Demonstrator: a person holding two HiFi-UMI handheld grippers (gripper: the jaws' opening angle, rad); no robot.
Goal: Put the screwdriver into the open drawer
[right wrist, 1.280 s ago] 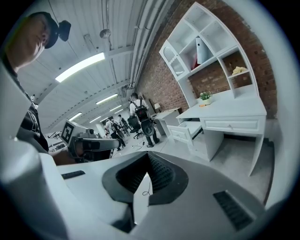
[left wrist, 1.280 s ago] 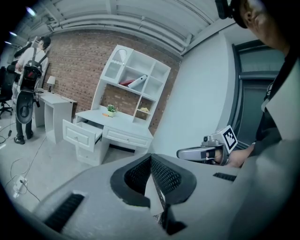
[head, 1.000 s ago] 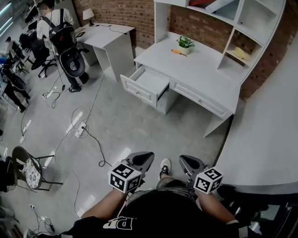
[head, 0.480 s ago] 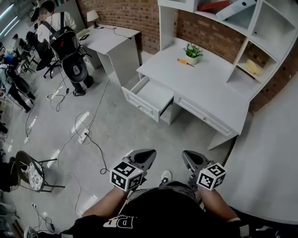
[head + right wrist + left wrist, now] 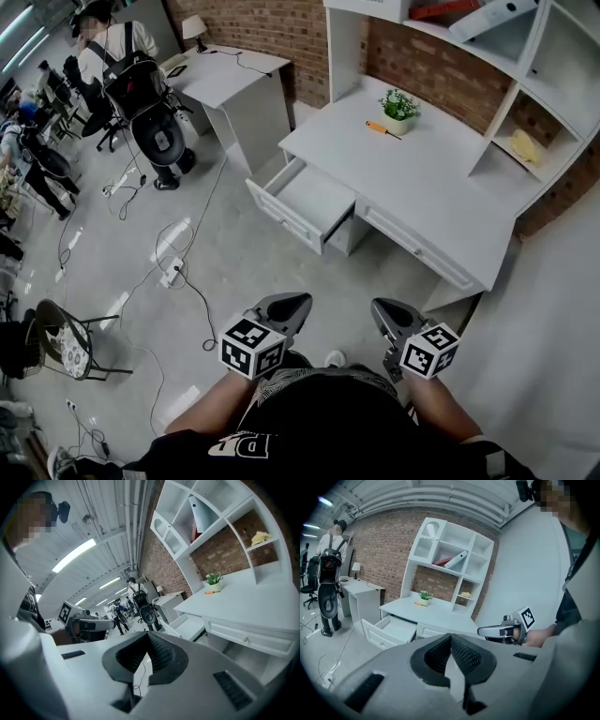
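Observation:
An orange-handled screwdriver [image 5: 382, 129] lies at the back of the white desk [image 5: 441, 202], next to a small potted plant [image 5: 400, 105]. The desk's left drawer [image 5: 309, 199] is pulled open and looks empty. Both grippers are held low over the floor, well short of the desk. My left gripper [image 5: 298, 302] is shut with nothing in it, and so is my right gripper [image 5: 380, 307]. In the left gripper view the screwdriver [image 5: 418, 603] and drawer [image 5: 396, 627] show far beyond the shut left gripper [image 5: 450, 635]. The right gripper view shows the screwdriver [image 5: 209, 592] past the right gripper [image 5: 149, 634].
White shelves [image 5: 525, 84] rise over the desk against a brick wall. A second desk [image 5: 230, 70] with a lamp stands at the back left, near a person with a backpack [image 5: 122, 56]. Cables [image 5: 178, 272] trail over the floor, and a chair [image 5: 56, 337] stands at left.
Both grippers have been carried forward across the floor, and the desk with its open drawer has come nearer and lower in the head view. Both stay shut.

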